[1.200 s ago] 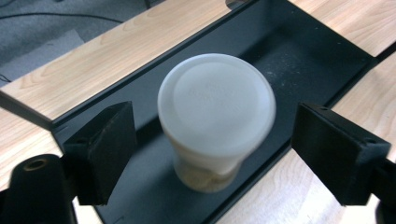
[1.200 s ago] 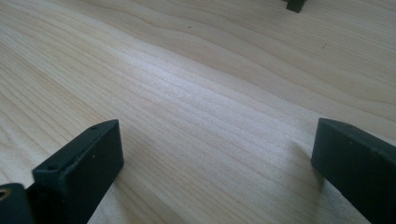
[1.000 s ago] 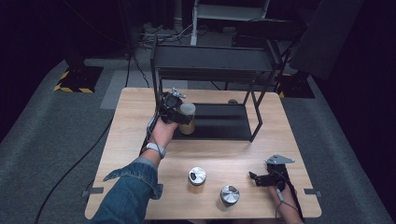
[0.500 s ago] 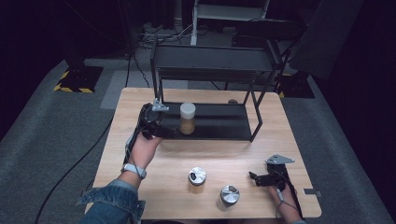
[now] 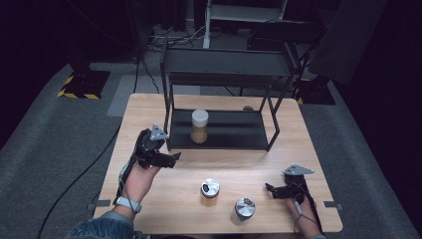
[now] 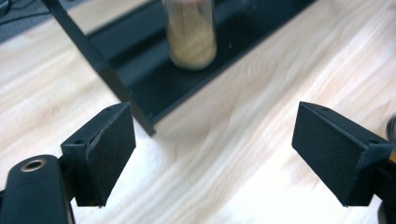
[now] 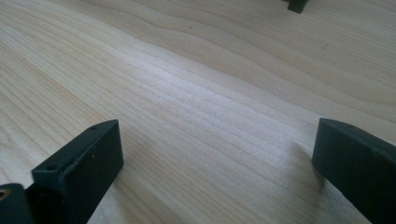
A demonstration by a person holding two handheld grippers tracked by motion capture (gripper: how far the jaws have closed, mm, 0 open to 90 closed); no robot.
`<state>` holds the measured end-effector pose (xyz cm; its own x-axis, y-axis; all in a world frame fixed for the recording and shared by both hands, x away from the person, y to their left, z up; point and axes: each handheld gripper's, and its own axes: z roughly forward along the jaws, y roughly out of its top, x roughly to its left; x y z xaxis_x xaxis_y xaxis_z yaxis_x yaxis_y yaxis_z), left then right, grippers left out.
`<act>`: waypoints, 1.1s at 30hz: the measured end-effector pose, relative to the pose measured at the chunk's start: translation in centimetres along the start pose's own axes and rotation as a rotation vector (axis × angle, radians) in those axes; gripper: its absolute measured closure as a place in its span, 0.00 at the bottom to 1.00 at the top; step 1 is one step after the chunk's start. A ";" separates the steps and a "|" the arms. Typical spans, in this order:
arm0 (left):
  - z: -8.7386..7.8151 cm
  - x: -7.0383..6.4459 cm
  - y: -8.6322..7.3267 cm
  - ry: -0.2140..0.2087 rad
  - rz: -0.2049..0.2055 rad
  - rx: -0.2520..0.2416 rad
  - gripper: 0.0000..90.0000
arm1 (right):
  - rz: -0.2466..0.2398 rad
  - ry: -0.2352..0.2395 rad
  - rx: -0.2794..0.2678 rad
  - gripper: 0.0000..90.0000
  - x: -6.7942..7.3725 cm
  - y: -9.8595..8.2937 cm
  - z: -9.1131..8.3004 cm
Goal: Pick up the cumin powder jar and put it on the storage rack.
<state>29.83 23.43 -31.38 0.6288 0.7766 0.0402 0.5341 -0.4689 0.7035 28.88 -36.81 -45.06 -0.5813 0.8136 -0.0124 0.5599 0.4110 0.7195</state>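
Left gripper (image 5: 171, 158), jaws apart and empty, sits just off the rack (image 5: 221, 130) whose lower shelf bears the upright jar (image 5: 199, 126), while right gripper (image 5: 271, 189), likewise apart, rests idle near two capped jars (image 5: 210, 188) awaiting shelving.

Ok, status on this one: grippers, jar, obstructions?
Left gripper open, clear of the jar. Right gripper open, resting on table. Jar upright on rack's lower shelf. Nothing blocking.

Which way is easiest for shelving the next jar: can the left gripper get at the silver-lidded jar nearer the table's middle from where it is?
Probably yes. The left gripper is open beside the rack, and bare table lies between it and that jar. The other jar stands farther right, out of the path.
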 end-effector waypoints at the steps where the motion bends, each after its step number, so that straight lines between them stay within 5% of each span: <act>1: 0.0 -0.1 -0.4 -0.001 -0.005 0.005 0.14 | 0.000 0.000 0.000 0.01 0.0 0.0 0.0; 16: 1.1 -0.5 -7.6 0.021 -0.087 0.039 0.13 | 0.000 -0.001 0.001 0.01 0.0 0.0 0.0; 33: 3.7 -1.1 -11.9 0.059 -0.114 0.053 0.14 | 0.000 -0.001 0.001 0.01 0.0 0.0 0.0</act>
<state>24.84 26.59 -42.44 0.5285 0.8489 0.0050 0.6304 -0.3964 0.6674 28.92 -36.75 -45.05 -0.5812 0.8137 -0.0132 0.5601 0.4118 0.7188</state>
